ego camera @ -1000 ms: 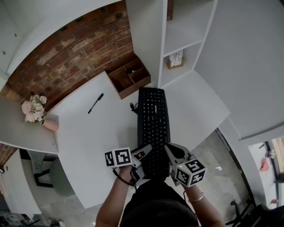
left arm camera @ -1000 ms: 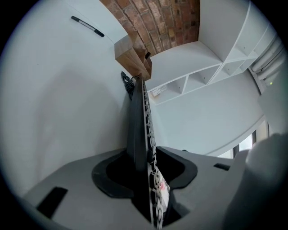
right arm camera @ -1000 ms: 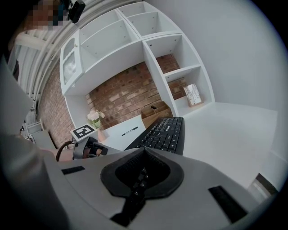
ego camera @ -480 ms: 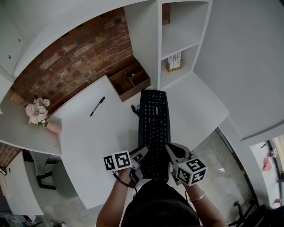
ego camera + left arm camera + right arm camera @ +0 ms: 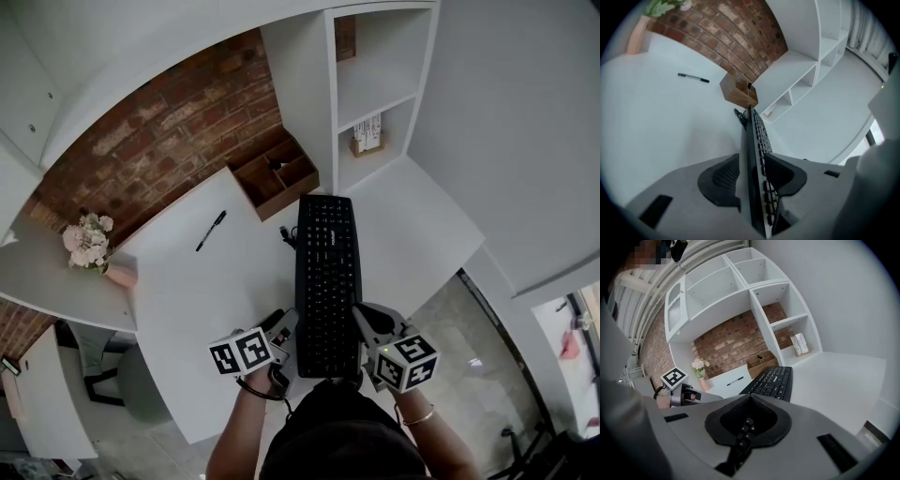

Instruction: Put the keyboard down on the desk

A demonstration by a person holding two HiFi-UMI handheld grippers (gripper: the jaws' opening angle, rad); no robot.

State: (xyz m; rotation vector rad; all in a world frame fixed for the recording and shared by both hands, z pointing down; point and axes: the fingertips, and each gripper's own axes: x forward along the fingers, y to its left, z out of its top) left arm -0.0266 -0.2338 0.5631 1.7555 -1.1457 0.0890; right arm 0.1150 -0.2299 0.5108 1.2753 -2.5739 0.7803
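Observation:
The black keyboard [image 5: 328, 272] lies lengthwise on the white desk [image 5: 206, 309], its near end at the desk's front edge. My left gripper [image 5: 281, 328] is at its near left corner. In the left gripper view the keyboard [image 5: 757, 131] stands edge-on between the left gripper's [image 5: 752, 164] pads, whose jaws have just been opening and stand open. My right gripper [image 5: 364, 323] is at the near right corner. The right gripper view shows this gripper [image 5: 747, 416] shut on the keyboard [image 5: 773, 380], with keys visible between the pads.
A black pen [image 5: 210, 230] lies on the desk to the left. A wooden organiser [image 5: 277, 173] stands against the brick wall, a cable [image 5: 286, 234] beside it. A pink vase of flowers [image 5: 94, 248] sits far left. White shelves [image 5: 375, 94] hold a small box [image 5: 368, 134].
My left gripper has shifted left, away from the keyboard's side, and rolled a little. The keyboard and the right gripper have stayed where they were.

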